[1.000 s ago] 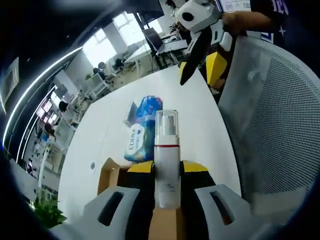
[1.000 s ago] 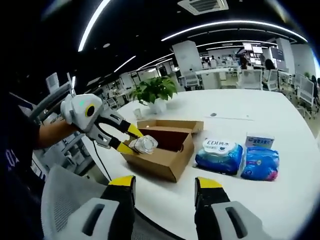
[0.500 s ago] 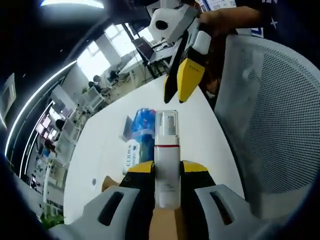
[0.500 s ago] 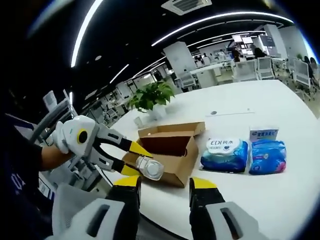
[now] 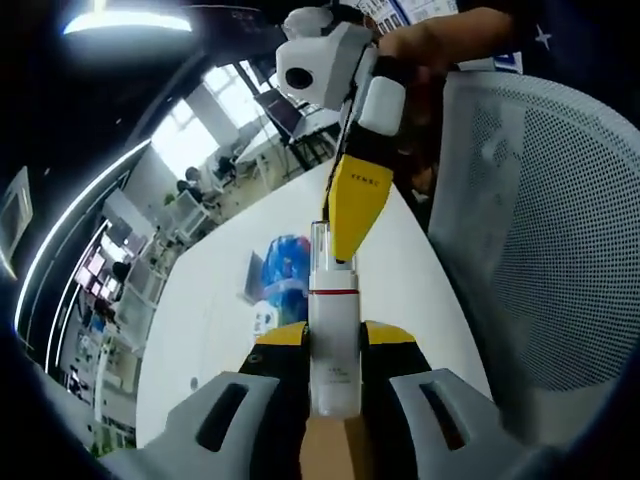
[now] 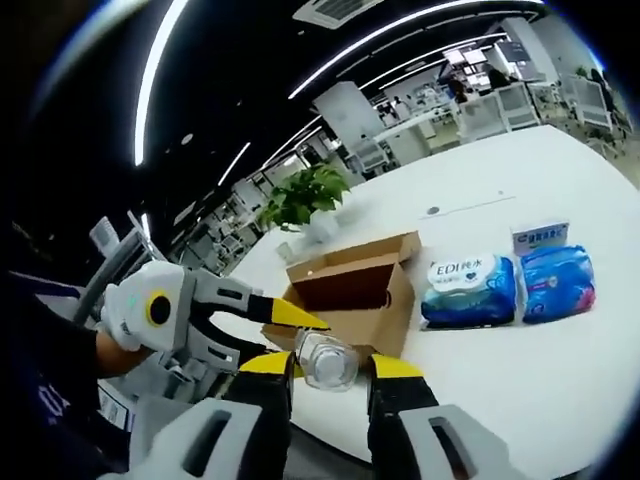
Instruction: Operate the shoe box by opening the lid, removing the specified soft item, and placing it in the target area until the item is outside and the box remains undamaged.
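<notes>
Two grippers now meet over the near table edge. Over the last second the right gripper (image 5: 352, 205) has swung in until its open yellow-tipped jaws bracket the clear cap of the white pump bottle with a red band (image 5: 333, 330). The left gripper (image 6: 295, 335) stays clamped on that bottle's body. This looks like a handover, with the bottle already out of the open brown cardboard shoe box (image 6: 355, 290) on the white table (image 6: 520, 360); placing remains.

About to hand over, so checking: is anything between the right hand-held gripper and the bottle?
Nothing visible does. The bottle, held by the left hand-held gripper, has its clear cap between the open jaws of the right hand-held gripper.
</notes>
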`<state>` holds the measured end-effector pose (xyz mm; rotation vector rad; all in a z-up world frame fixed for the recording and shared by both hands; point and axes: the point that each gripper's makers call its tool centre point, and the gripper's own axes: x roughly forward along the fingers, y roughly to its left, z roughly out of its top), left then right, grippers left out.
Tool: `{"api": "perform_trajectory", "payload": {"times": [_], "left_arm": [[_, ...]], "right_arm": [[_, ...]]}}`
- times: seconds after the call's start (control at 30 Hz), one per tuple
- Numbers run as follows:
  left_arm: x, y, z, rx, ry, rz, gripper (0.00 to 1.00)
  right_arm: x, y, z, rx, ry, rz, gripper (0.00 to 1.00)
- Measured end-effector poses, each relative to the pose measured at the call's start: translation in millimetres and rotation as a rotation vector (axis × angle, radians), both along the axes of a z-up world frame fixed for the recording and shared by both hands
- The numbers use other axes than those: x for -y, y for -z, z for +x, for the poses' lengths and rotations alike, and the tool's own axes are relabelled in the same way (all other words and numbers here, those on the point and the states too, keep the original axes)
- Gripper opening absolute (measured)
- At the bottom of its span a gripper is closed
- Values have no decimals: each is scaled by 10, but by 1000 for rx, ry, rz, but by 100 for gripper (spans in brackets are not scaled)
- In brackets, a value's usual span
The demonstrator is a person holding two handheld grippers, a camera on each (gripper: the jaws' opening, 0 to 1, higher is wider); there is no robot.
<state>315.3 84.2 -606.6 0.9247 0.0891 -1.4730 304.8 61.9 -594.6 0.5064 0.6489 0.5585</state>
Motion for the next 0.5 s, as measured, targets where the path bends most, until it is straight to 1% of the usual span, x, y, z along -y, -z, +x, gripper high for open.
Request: {"api": "perform_trajectory", "payload": {"times": [0.03, 0.13, 0.3, 0.43, 0.5], "left_arm": [[9, 5, -9, 5, 5, -1, 17], [30, 7, -16, 16, 11, -5, 17], [48, 18, -10, 28, 23, -3, 17], [69, 25, 8, 65, 31, 0, 17], [72, 37, 18, 83, 32, 0, 17]], "right_arm": [[-2, 14, -2, -15, 7, 14, 22], [-7, 16, -7, -25, 15, 30, 19], [9, 30, -10, -58, 33, 57, 18], [18, 41, -8, -74, 44, 65, 17], [20, 28, -3, -90, 58, 95, 16]]}}
